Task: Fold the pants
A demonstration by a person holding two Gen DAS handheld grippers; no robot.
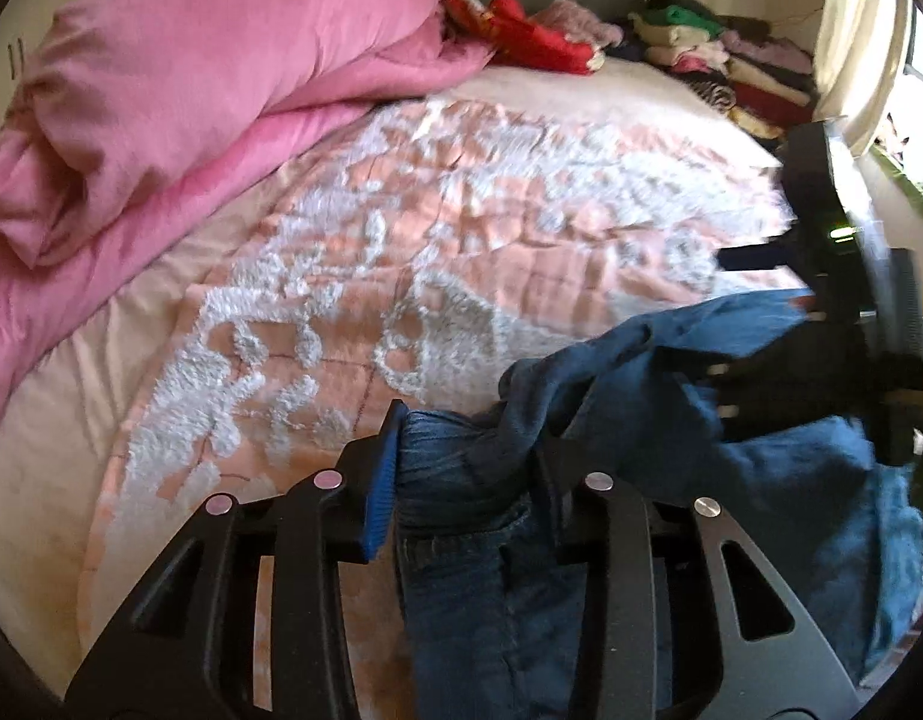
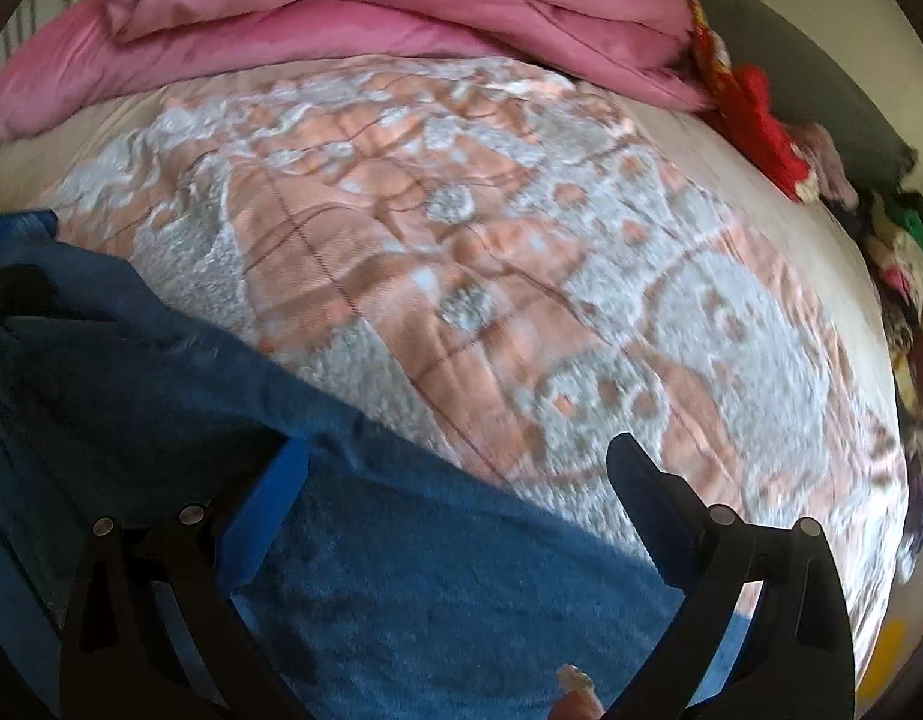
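pants point(image 1: 671, 396): blue denim, bunched up on the quilt's point(image 1: 461, 210) near edge
left gripper point(image 1: 461, 480): pads pinched tight on a gathered wad of the pants
right gripper point(image 2: 455, 468): jaws spread wide over the pants, gripping nothing
duvet point(image 1: 191, 60): pink, rolled up at the quilt's far side
clothes point(image 1: 731, 60): folded stacks past the quilt's far corner

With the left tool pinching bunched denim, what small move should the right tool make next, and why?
Probably close the right tool on the blue denim pants. Its jaws stand wide open over the fabric, gripping nothing, while the left tool already clamps a gathered fold, so a second grip would allow lifting and spreading.
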